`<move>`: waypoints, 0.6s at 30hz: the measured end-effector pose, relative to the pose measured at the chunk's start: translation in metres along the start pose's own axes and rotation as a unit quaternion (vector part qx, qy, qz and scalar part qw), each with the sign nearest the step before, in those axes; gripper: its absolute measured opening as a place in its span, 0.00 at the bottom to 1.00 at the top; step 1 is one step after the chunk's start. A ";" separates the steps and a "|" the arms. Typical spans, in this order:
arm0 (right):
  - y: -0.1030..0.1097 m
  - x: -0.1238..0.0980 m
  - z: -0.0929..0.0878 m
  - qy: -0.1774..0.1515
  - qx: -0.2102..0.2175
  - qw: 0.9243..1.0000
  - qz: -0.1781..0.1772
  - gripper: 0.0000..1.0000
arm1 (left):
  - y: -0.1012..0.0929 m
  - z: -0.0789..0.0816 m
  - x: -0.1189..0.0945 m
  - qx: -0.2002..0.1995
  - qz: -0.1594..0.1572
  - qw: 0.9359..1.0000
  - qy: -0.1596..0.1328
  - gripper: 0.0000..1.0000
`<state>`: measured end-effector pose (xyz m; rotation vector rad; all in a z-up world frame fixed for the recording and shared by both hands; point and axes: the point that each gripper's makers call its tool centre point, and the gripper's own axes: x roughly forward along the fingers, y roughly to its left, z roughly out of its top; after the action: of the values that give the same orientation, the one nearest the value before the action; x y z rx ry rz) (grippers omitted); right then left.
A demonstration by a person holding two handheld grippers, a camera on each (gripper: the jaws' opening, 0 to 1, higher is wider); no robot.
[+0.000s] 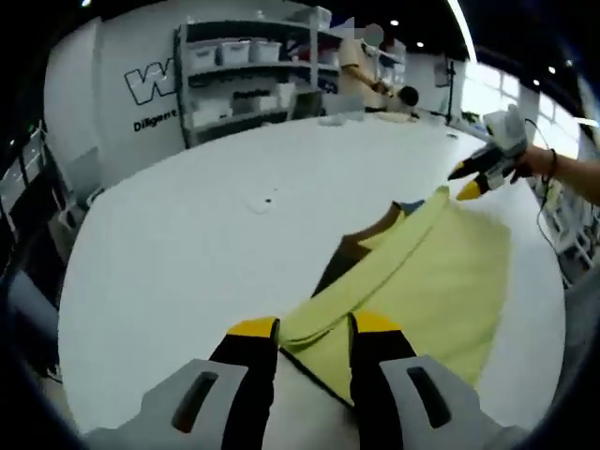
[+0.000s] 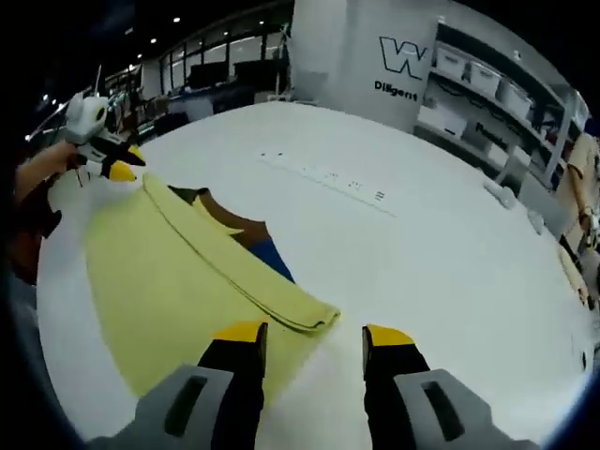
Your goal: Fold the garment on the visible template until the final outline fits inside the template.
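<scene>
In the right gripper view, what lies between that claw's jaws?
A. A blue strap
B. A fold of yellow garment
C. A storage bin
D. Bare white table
D: the right claw stands open over bare white table, with the folded edge of the yellow garment ending just left of the gap.

yellow garment (image 1: 422, 281) on white table (image 1: 187, 253), left gripper (image 1: 314, 328) jaws straddling its folded edge, right gripper (image 1: 464, 183) at its far corner
</scene>
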<state>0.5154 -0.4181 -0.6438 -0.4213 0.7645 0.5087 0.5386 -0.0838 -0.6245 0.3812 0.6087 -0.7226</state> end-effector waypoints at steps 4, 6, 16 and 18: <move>-0.003 0.000 0.001 -0.004 -0.060 0.998 -0.008 0.38 | -0.005 -0.015 0.003 0.060 -0.015 0.997 0.037 0.40; -0.005 0.002 0.001 -0.009 -0.078 0.997 -0.010 0.39 | -0.001 -0.020 0.004 0.092 -0.005 0.994 0.052 0.40; 0.000 0.006 0.000 0.018 -0.169 0.985 0.002 0.40 | 0.009 -0.020 0.017 0.193 0.027 0.978 0.073 0.34; -0.001 0.009 -0.003 0.037 -0.208 0.977 -0.002 0.41 | 0.006 -0.022 0.022 0.200 0.020 0.976 0.080 0.35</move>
<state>0.5200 -0.4182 -0.6517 -0.8348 0.7272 0.6554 0.5469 -0.0793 -0.6541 0.8282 0.6036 -0.7815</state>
